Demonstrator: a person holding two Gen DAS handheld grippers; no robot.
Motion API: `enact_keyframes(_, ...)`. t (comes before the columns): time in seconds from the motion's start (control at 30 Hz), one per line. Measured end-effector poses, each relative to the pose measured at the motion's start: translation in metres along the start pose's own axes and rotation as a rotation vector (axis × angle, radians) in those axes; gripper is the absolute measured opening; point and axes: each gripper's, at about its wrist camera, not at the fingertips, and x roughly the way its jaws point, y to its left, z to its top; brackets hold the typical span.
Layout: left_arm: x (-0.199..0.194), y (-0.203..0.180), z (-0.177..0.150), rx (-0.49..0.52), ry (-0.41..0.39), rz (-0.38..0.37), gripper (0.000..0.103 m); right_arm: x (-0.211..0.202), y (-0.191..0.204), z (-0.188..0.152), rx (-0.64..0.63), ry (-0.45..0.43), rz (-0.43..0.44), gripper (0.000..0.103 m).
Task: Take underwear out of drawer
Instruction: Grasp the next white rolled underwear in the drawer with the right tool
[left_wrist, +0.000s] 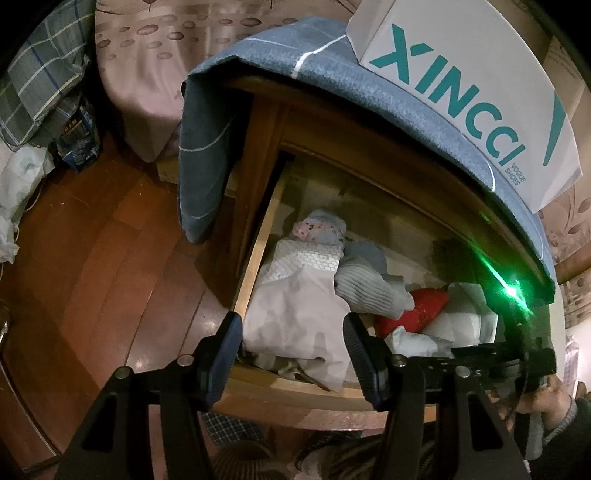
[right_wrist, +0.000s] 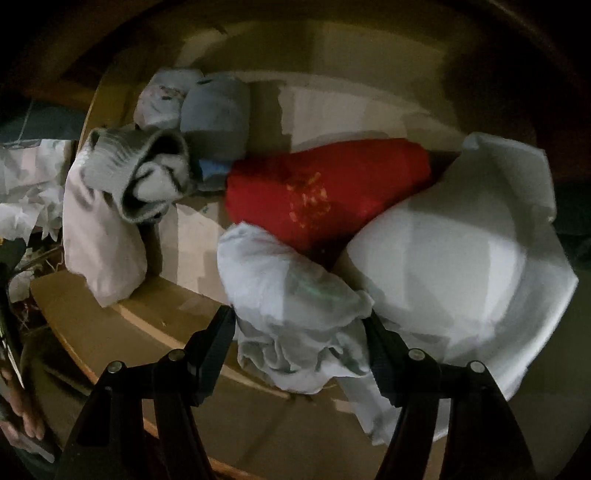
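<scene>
Right tongs (right_wrist: 299, 332) spread wide around crumpled white underwear (right_wrist: 291, 306), long axis front-to-back in drawer (right_wrist: 92, 332); left tongs (left_wrist: 291, 332) open, empty.

**Much of the drawer stays out of sight**

The drawer's (left_wrist: 255, 258) back disappears under the blue cloth (left_wrist: 332, 70) and cabinet top. The right claw (left_wrist: 480, 350) shows only a sliver at the left view's edge, its jaws hidden. In the right view, the pale garment (right_wrist: 295, 306) blurs, and the white bundle (right_wrist: 461, 251) overlaps the red piece (right_wrist: 325, 192).
</scene>
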Motion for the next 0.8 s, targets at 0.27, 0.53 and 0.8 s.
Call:
enact_keyframes(0.27, 0.003, 0.001, 0.001, -0.009, 0.012, -0.006, 0.058, 0.024, 0.019, 0.009, -0.041, 0.064, -0.102, 0.077)
enact_keyframes(0.53, 0.007, 0.001, 0.001, -0.016, 0.032, -0.007, 0.058, 0.025, 0.024, 0.008, -0.056, 0.042, -0.130, 0.056)
enact_keyframes(0.8, 0.017, 0.002, 0.002, -0.020, 0.102, -0.019, 0.058, -0.013, 0.028, -0.007, -0.072, -0.117, -0.138, 0.047)
